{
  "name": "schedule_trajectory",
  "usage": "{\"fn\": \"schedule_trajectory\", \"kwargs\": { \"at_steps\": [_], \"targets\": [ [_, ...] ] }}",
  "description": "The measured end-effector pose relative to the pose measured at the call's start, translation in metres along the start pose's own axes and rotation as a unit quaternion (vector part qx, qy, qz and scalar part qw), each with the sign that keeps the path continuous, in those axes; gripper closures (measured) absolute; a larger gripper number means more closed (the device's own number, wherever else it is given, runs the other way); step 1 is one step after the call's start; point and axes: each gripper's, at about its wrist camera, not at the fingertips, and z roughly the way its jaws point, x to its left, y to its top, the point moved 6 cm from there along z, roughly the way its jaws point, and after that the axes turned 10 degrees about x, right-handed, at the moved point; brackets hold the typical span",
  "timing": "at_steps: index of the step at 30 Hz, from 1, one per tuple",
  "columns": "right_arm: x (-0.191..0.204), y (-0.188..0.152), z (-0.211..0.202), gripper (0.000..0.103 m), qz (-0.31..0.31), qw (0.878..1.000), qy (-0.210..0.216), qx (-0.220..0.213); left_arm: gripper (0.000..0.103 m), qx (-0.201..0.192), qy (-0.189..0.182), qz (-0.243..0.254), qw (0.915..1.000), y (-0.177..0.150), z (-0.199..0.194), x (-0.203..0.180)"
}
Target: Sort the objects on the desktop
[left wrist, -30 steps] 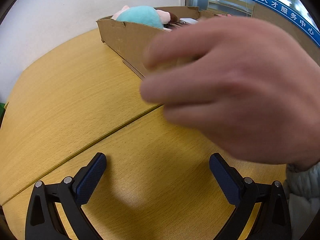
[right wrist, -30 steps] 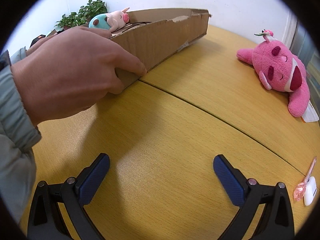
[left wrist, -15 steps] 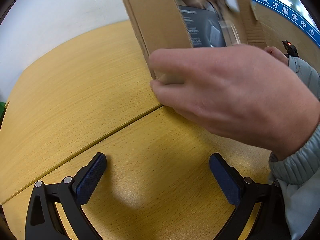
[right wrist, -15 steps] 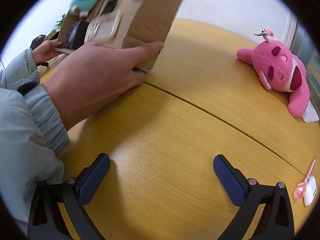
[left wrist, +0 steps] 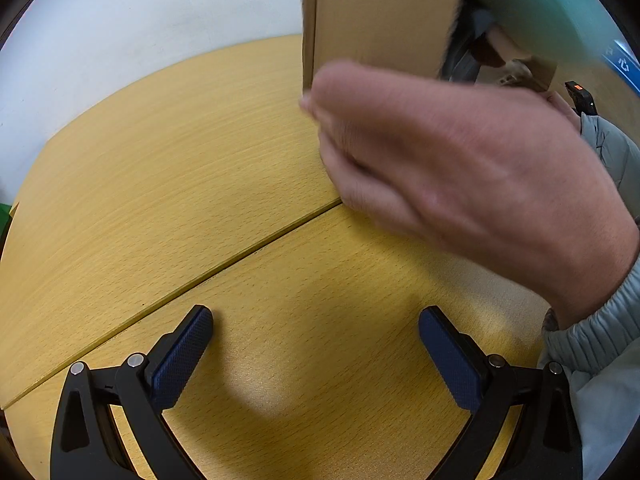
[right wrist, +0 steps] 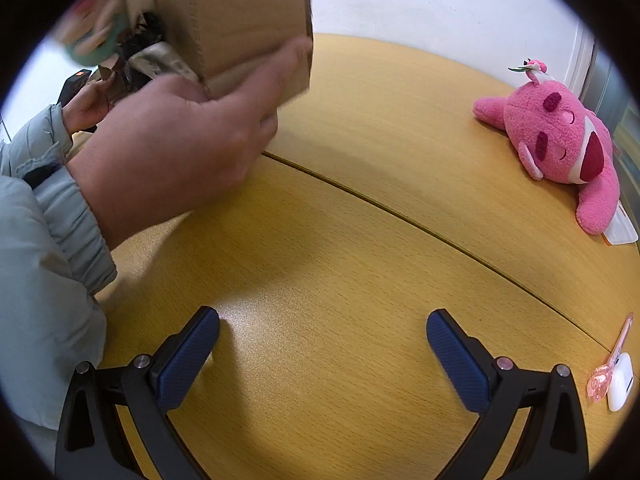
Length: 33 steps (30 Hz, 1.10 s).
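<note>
A person's bare hand (left wrist: 460, 168) (right wrist: 176, 148) tips a cardboard box (left wrist: 380, 12) (right wrist: 236, 12) up on end over the wooden table (left wrist: 160, 184) (right wrist: 360, 240). A teal plush (left wrist: 532, 4) (right wrist: 96, 36) and dark items spill from its open side. A pink plush toy (right wrist: 560, 148) lies at the right. My left gripper (left wrist: 316, 348) and right gripper (right wrist: 324, 352) are open and empty, low over the table near its front.
A pink pen (right wrist: 612, 360) and a white earbud case (right wrist: 620, 380) lie at the right edge. A white card (right wrist: 620, 228) sits under the pink plush. A second hand (right wrist: 88, 104) holds a black device at the left.
The hand has lifted the box from lying flat to nearly upright, and its contents are sliding out. Both grippers have stayed still.
</note>
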Motion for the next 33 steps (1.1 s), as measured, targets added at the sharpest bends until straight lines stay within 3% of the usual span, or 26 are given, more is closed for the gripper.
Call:
{"fn": "schedule_trajectory", "kwargs": {
  "at_steps": [33],
  "targets": [
    [0.004,-0.002,-0.001,0.0,0.0,1.0,-0.001,0.0,0.0,0.001,0.0,0.002,1.0,0.004,-0.018,0.011]
  ]
}}
